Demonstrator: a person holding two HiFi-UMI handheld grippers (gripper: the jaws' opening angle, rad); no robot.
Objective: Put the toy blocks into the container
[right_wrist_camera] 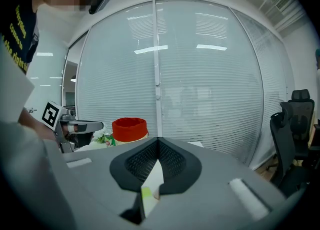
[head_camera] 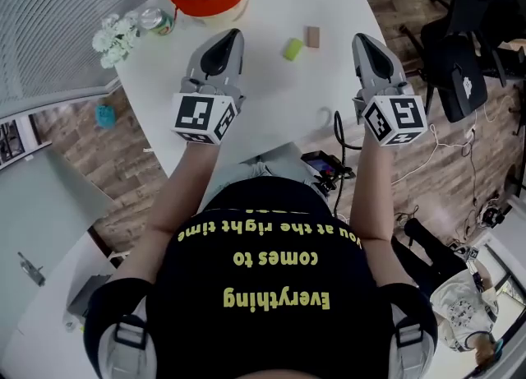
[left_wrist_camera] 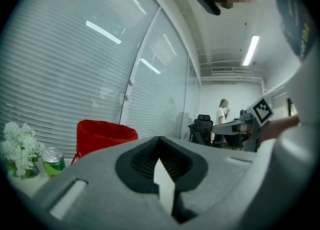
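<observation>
White flowers (head_camera: 115,37) and 1 green can (head_camera: 154,20) far left on white table (head_camera: 265,99), black chair (head_camera: 457,63) right.

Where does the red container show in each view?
Head view: the red container sits at the top edge, left of centre.
Left gripper view: red container at lower left.
Right gripper view: red container small, just left of centre.
Shared landmark: green can beside it.

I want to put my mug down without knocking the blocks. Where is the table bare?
Bare: the near stretch of table between the left claw and right claw, below the green block and brown block. Crowded: the far corner with red container, can, flowers.
</observation>
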